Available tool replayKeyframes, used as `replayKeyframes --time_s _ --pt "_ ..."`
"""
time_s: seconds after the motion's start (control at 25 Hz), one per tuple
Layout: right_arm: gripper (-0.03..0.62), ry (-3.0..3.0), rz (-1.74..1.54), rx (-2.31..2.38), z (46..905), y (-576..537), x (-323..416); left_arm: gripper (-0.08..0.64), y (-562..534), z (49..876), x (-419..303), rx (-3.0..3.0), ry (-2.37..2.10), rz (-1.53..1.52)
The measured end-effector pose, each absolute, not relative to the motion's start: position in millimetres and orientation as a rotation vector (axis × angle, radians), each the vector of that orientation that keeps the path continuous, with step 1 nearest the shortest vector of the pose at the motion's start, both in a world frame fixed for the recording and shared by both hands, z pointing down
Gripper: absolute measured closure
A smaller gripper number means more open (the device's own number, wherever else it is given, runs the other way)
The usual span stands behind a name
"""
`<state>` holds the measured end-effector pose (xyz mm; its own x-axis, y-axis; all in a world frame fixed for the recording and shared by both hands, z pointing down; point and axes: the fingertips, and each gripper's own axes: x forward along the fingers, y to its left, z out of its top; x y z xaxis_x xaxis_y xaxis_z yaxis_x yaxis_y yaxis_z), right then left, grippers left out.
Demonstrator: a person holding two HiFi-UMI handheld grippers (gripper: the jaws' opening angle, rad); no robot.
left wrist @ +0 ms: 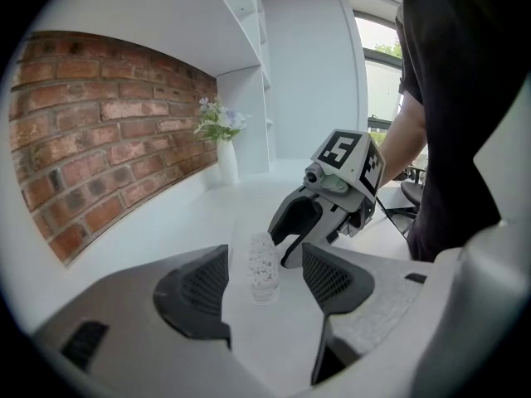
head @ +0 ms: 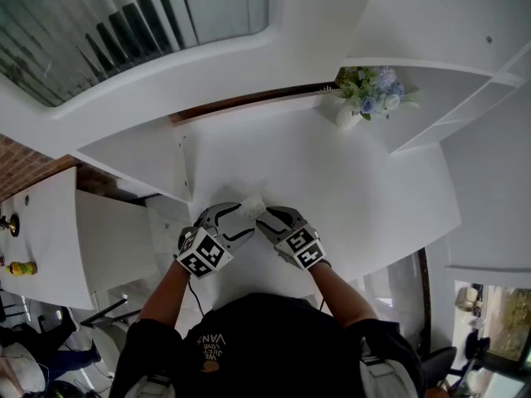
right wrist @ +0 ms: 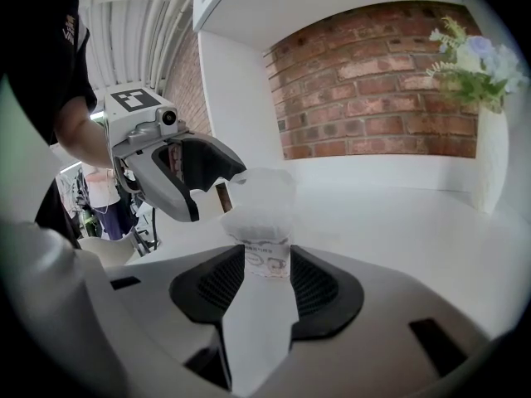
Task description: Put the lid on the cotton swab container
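right gripper view: right gripper (right wrist: 267,259) clamped on cotton swab container (right wrist: 262,206). left gripper (left wrist: 265,259) jaws apart, flanking it untouched. lid not discernible, possibly transparent; next: locate, align, press down.

A white table (head: 373,181) carries a vase (head: 347,116) of flowers at its back corner. The swab container (head: 251,208) appears to stand well apart from the vase, toward the front edge.
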<state>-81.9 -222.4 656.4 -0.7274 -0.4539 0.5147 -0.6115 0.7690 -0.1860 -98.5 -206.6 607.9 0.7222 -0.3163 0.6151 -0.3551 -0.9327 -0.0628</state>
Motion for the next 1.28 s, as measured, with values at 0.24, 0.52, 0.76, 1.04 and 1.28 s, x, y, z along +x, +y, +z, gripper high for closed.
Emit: replayKeyframes --time_s 0.24,0.52,0.76,1.04,1.28 --pt "0.423 -2.515 0.518 0.858 650.6 -220.1 -70.8 0.299 -199.1 609.5 -95.5 2.859 -0.554 0.995" --pt "0.465 -2.554 0.576 1.030 624.0 -229.3 -53.6 0.299 -192.2 611.8 -91.7 2.851 -0.550 0.961" --pt "0.489 -2.598 0.561 1.090 601.4 -236.3 -53.6 0.299 -193.6 612.2 -92.1 2.828 -0.587 0.892" --pt "0.537 -2.626 0.533 1.083 590.1 -241.4 -63.9 0.302 -197.5 608.6 -93.8 2.781 -0.631 0.829" --pt "0.563 -2.612 0.513 1.057 593.5 -242.9 -71.7 0.325 -199.7 607.5 -95.6 2.756 -0.652 0.765"
